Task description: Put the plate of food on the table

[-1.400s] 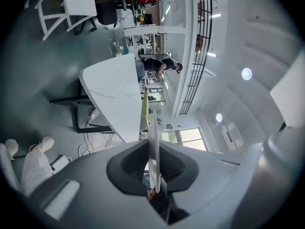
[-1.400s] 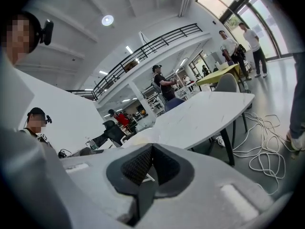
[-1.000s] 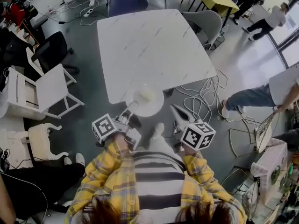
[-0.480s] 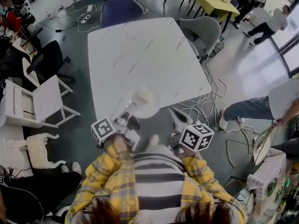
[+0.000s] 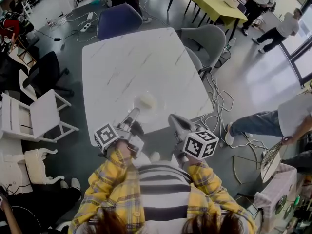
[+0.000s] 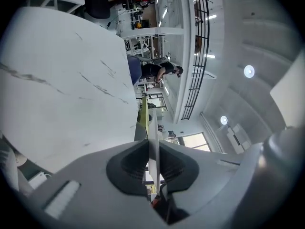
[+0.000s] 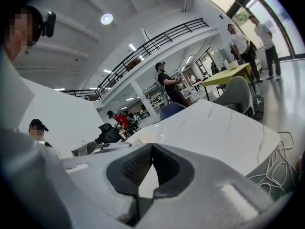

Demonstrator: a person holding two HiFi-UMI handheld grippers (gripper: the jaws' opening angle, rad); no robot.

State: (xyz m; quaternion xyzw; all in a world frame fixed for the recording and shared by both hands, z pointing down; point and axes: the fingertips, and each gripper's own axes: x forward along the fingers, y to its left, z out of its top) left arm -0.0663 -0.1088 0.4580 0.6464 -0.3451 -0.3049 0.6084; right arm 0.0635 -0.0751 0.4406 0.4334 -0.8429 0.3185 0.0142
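- While white chairs (image 5: 36, 113) and a black office chair (image 5: 46, 72) line the far left, black-and-white square markers show on the cube of the left gripper (image 5: 133, 112).
- Its fingers (image 6: 128, 163) are clamped tight on the thin rim of the plate (image 5: 157, 107), seen edge-on in the left gripper view.
- Plate and pale food (image 5: 146, 100) are over the near part of the white marble tabletop (image 5: 131, 57); resting or just above, I cannot tell.
- Blue chair (image 5: 118, 19) and grey chair (image 5: 208, 39) stand at the far side.
- Right gripper (image 5: 171, 119), with a marker cube too, is by the tabletop's near edge, fingers pressed together with nothing between.
- Cables (image 5: 219, 104) sprawl on the floor at right, with a person's leg (image 5: 258, 121) beside them.
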